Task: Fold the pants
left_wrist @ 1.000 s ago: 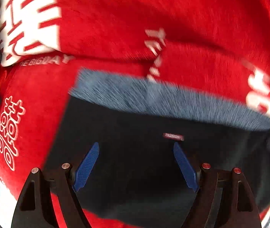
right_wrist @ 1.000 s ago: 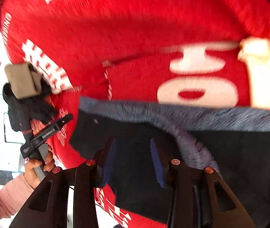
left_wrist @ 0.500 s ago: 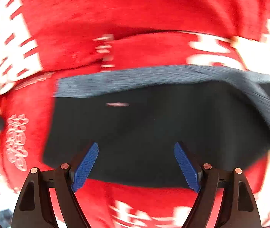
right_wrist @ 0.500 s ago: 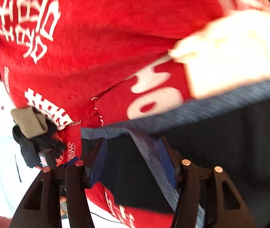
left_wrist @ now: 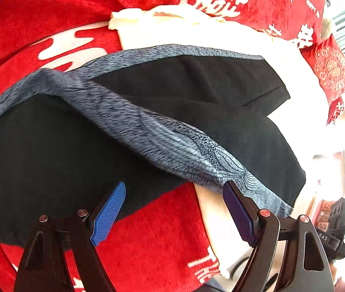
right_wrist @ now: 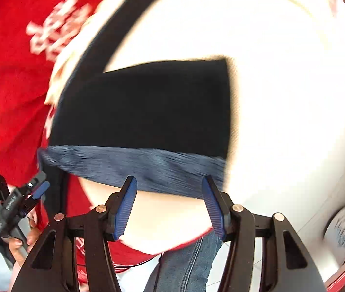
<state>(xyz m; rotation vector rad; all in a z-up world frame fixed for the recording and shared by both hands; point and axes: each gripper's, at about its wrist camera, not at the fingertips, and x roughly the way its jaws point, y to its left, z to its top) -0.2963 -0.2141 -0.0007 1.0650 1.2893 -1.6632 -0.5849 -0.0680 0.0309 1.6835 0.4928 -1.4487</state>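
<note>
Black pants (left_wrist: pixel 50 150) with a heathered blue-grey waistband (left_wrist: pixel 148 131) lie on a red cloth with white lettering (left_wrist: pixel 153 231). The band runs diagonally across the left wrist view, with dark leg fabric (left_wrist: pixel 196 82) folded behind it. My left gripper (left_wrist: pixel 174 209) is open and empty; its right finger (left_wrist: pixel 238 209) sits at the band's lower end. In the blurred right wrist view the pants (right_wrist: pixel 148 107) lie ahead with the band (right_wrist: pixel 133 165) nearest. My right gripper (right_wrist: pixel 170 204) is open and empty just short of the band. The left gripper also shows in the right wrist view (right_wrist: pixel 26 194).
A cream-white cloth (left_wrist: pixel 196 31) lies under the pants' far side and fills the right wrist view (right_wrist: pixel 281 97). A red patterned cushion (left_wrist: pixel 330 68) is at the far right. The person's jeans (right_wrist: pixel 187 262) are below the right gripper.
Both views have swung to the right along the pants toward the white cloth. My right gripper's jaws have opened wider and the waistband no longer lies between them.
</note>
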